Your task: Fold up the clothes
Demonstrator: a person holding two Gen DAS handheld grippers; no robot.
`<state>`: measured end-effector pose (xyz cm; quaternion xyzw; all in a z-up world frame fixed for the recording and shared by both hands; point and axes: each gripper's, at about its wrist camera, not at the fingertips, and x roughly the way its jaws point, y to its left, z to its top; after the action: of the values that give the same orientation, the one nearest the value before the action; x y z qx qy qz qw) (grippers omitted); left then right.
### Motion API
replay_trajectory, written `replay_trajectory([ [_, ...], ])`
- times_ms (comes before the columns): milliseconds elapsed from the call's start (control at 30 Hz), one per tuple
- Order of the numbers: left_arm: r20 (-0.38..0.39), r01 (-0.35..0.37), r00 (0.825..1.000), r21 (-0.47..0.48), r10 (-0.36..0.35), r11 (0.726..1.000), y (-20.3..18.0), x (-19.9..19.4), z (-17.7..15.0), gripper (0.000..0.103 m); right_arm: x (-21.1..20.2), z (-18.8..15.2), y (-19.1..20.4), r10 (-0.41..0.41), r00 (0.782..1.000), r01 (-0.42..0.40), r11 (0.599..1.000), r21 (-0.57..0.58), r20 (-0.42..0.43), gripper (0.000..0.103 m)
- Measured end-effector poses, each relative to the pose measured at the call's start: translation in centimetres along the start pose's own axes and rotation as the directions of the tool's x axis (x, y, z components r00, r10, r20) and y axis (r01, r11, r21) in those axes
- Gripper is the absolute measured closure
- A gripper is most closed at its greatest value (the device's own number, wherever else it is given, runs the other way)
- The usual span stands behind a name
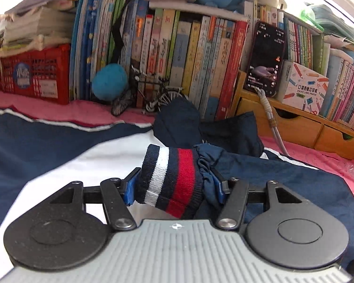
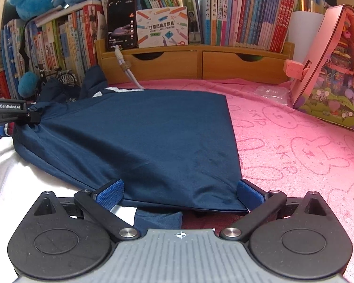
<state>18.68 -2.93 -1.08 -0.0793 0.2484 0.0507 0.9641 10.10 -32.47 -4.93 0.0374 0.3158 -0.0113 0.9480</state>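
Ribbed knit in navy, white and red, the cuff (image 1: pixel 171 181) of the jacket sleeve, is clamped between the blue pads of the left claw (image 1: pixel 174 185); the cuff is seen bunched and upright between the fingers, with gathered navy fabric just beside it on the right. Beneath this claw a white panel of the jacket (image 1: pixel 101 155) is spread, bordered by navy cloth.

The right claw (image 2: pixel 180 192) is held wide open, its blue pads (image 2: pixel 111 192) standing apart over the near edge of the folded navy sleeve (image 2: pixel 141 141), and nothing is pressed between them. The sleeve is laid flat across the jacket, running from this claw toward the left claw at the far left.

The whole garment is carried by a desk covered with a pink towel (image 2: pixel 295 146) printed with rabbits. Behind it, a wooden drawer unit (image 2: pixel 195 63), a propped phone (image 2: pixel 121 20) with its cable, rows of books (image 1: pixel 188 59) and a small model bicycle (image 1: pixel 148 96) are seen.
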Motion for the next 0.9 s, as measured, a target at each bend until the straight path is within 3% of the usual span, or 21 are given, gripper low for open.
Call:
replay_trajectory([
  [67,0.052,-0.032,0.998,0.037,0.030,0.999,0.9,-0.7,0.5,0.045,-0.7,-0.1,-0.4,0.017,0.999,-0.018,1.000,0.018,0.043,0.000],
  [167,0.062,-0.078,0.995,0.054,0.074,0.996,2.8,-0.8,0.9,0.045,-1.2,0.0,-0.8,0.019,0.997,-0.022,0.999,0.035,0.073,0.000],
  [400,-0.068,-0.130,0.988,0.105,0.138,0.986,6.3,0.3,-1.3,0.041,-0.4,0.3,-0.4,0.008,1.000,-0.008,1.000,0.018,0.022,0.000],
  [467,-0.104,-0.124,0.986,0.093,0.134,0.988,6.9,0.6,-1.8,0.039,-0.1,0.4,-0.2,0.001,1.000,-0.001,1.000,0.011,0.005,0.000],
  [567,-0.085,-0.120,0.988,0.093,0.128,0.988,7.3,0.0,-1.6,0.037,0.3,0.5,0.0,-0.009,1.000,0.009,1.000,0.002,-0.024,0.000],
  [633,-0.074,-0.114,0.989,0.131,0.124,0.985,7.3,-0.3,-1.7,0.037,0.6,0.6,0.1,-0.009,0.999,0.009,1.000,0.002,-0.042,0.000],
  [733,-0.080,-0.113,0.988,0.193,0.130,0.975,7.3,-0.2,-2.0,0.028,0.8,0.2,0.2,-0.012,0.998,0.012,1.000,-0.003,-0.054,0.000],
  [900,-0.147,-0.073,0.985,0.135,0.093,0.988,8.3,0.7,-1.8,0.021,0.6,0.0,0.9,-0.037,0.998,0.035,0.998,-0.048,-0.049,0.000],
])
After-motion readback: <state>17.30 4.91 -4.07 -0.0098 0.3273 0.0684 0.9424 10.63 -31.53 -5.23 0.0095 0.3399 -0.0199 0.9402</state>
